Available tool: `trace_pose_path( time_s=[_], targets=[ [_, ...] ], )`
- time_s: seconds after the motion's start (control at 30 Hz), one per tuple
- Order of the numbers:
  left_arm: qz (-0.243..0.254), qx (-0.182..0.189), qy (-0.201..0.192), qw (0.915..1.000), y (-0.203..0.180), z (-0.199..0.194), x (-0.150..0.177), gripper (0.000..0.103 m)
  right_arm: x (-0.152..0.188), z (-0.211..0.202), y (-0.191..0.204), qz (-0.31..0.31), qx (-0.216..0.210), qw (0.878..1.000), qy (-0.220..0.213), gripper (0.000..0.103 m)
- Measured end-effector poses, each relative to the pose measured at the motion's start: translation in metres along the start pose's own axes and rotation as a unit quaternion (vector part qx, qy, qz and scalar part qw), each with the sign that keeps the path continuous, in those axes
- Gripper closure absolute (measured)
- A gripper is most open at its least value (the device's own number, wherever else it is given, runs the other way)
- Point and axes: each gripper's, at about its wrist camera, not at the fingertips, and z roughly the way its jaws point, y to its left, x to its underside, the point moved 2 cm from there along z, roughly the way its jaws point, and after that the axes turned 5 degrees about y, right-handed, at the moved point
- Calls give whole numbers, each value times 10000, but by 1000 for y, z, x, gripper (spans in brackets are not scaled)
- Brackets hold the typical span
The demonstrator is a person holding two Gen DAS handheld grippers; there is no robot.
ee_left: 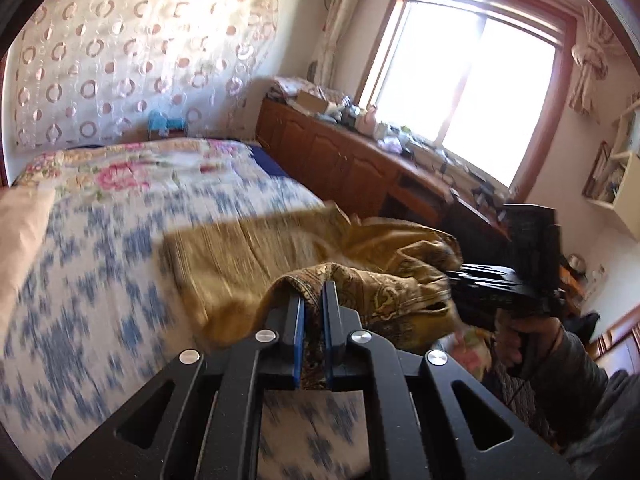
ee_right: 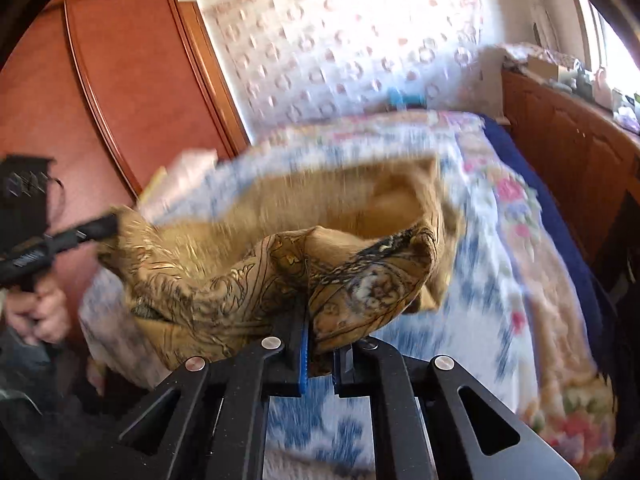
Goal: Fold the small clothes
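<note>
Left gripper (ee_left: 314, 312): black linkage arms are seen, with long cut-out slots.
Pads (ee_left: 298, 340): blue strips are fitted inside the black fingers.
Pivots (ee_left: 267, 336): round silver pins are set at the joints.
Right gripper (ee_right: 324, 344): the same black frame, blue pads and silver pins are shown.
Handle (ee_left: 532, 354): a black pistol grip is fitted.
Sleeve (ee_left: 580, 376): grey cloth is worn.
Cable (ee_left: 558, 338): a thin dark cord is seen beside the wrist.

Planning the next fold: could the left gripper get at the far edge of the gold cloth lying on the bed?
Probably not as things stand: the left gripper is shut on a near edge of the gold cloth, like the right gripper. Nothing blocks the bed.
</note>
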Motion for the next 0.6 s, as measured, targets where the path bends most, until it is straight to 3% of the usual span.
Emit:
trace_pose_path(
  time_s=[0.17,0.33,0.4,0.47,0.53,0.6],
  targets=[
    [-214,-326,-161,9991,33,22,-48,95,-53,3,-9,18,-107,9996,-279,95],
    [-353,-548,37,9979,64,55,-70,93,-89,39,-23,73,9,9996,-258,95],
    [-373,-608,97,9974,73,62,-74,85,-94,57,-22,69,134,9996,-231,86],
    [-380,-663,107,9970,82,67,-77,64,-102,73,-24,43,197,9997,-155,75],
    [-395,-605,91,9973,88,69,-78,56,-105,77,-22,61,278,9995,-133,63],
    [-371,-637,143,9972,93,71,-79,40,-111,78,-21,53,405,9991,-140,55]
  ],
)
